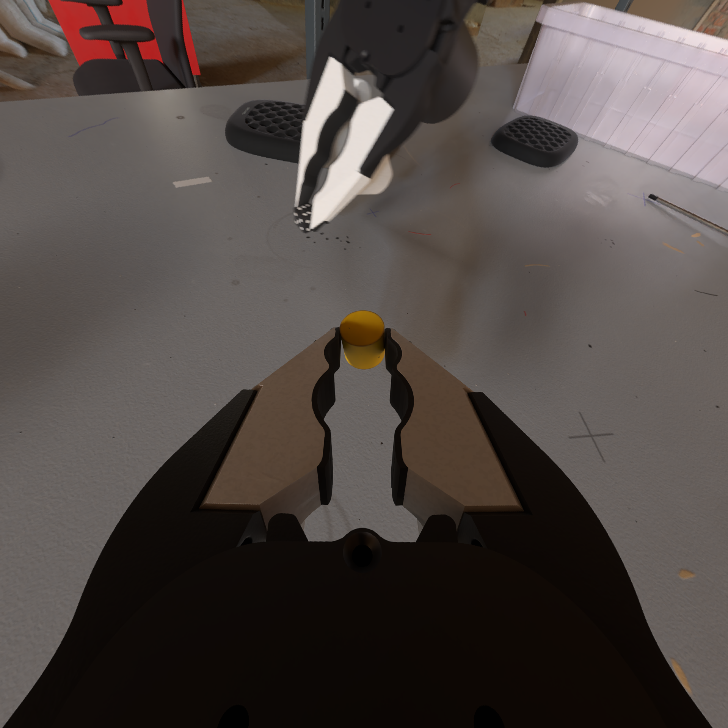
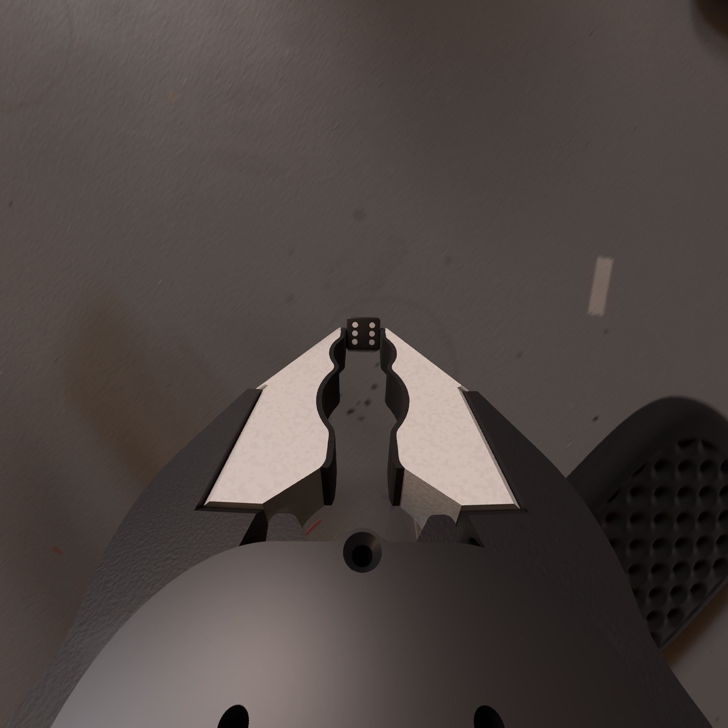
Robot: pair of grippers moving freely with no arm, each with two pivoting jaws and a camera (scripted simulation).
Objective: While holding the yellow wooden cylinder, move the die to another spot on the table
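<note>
My left gripper [image 1: 362, 337] is shut on the yellow wooden cylinder [image 1: 362, 340], gripping it upright between its brown fingertips above the grey table [image 1: 157, 315]. My right gripper [image 2: 363, 335] is shut on the black die [image 2: 363, 334] with white pips, pinched at its white fingertips close over the table. In the left wrist view the right gripper [image 1: 311, 220] points steeply down at the table's middle, with the die [image 1: 302, 216] at its tip, well beyond the cylinder.
Two black perforated pads [image 1: 268, 126] [image 1: 535, 142] lie at the far side; one shows in the right wrist view [image 2: 669, 512]. A clear plastic bin [image 1: 630, 98] stands far right. A thin rod [image 1: 689, 214] lies at right. A chair [image 1: 118, 51] stands beyond the table.
</note>
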